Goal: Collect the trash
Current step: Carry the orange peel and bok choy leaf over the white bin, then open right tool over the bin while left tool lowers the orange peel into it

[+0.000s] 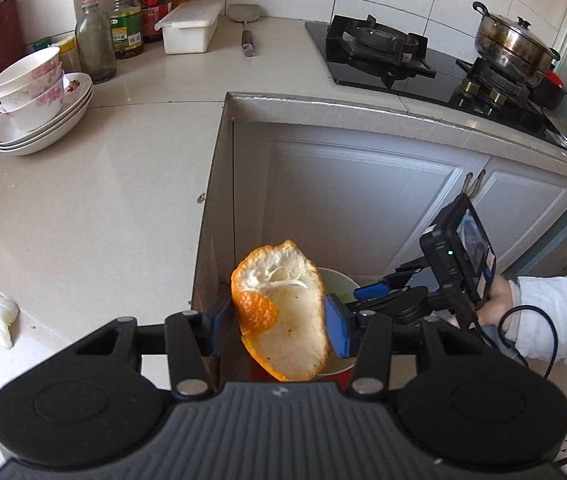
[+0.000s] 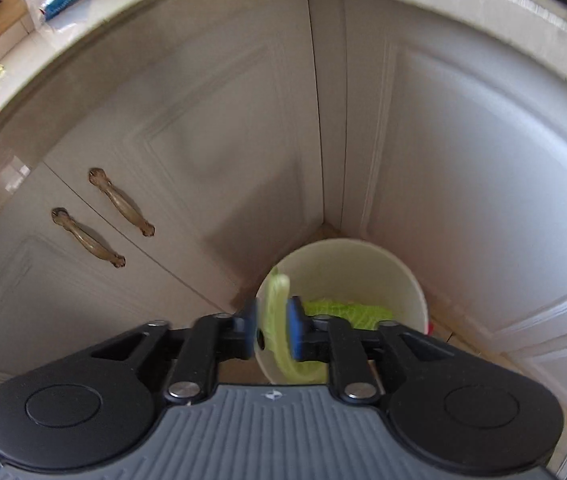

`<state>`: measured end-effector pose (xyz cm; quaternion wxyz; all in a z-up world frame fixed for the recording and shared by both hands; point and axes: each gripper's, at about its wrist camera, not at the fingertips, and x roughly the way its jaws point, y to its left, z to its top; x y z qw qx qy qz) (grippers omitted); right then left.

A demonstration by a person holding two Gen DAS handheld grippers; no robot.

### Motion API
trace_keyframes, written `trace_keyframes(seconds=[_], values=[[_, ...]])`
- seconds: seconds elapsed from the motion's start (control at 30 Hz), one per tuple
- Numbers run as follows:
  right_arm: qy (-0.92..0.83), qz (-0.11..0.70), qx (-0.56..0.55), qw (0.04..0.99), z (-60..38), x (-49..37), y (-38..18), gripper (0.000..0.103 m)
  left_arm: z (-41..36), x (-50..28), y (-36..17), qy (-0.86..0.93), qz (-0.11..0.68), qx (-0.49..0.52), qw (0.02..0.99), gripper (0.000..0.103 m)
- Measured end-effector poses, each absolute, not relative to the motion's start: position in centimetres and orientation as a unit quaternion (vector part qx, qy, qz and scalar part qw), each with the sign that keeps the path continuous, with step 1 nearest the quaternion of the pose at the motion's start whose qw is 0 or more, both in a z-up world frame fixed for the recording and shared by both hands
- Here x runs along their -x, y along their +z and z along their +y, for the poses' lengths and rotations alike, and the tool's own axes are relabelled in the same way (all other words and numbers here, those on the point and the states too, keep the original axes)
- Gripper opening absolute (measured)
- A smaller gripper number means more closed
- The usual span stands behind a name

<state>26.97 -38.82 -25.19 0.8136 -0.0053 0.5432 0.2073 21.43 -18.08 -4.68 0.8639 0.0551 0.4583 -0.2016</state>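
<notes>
Standing upright in clamped left jaws — orange peel (image 1: 283, 316); cabbage strip (image 2: 277, 320) lengthwise between parted right jaws, over bin (image 2: 399, 276).

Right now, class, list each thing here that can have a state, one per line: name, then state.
Orange peel: gripped in left gripper.
Cabbage strip: between the right gripper pads, above the bin.
Bin: open, cabbage inside.
Pot: lidded, on stove.
Bowls: stacked.
Cupboard doors: shut.

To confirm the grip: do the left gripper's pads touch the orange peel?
Touching. The left wrist view shows both pads of the left gripper pressing the orange peel.
</notes>
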Motion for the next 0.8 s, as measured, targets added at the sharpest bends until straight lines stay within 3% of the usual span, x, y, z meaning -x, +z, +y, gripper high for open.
trace_keyframes(seconds=[0.17, 0.23, 0.8], values=[[0.21, 0.534, -0.009, 0.819, -39.4, -26.5, -25.6, 0.091, -18.9, -21.7, -5.0, -0.203, 0.46, -0.06, 0.863, 0.047], [0.211, 0.528, -0.017, 0.823, -39.8, -26.6, -25.2, 0.099, -19.2, -21.9, -5.2, -0.205, 0.46, -0.061, 0.862, 0.047], [0.183, 0.473, 0.044, 0.86, -41.4, -22.0, -22.3, 0.103, -25.0, -24.9, -9.6, -0.257, 0.473, -0.063, 0.84, 0.048]])
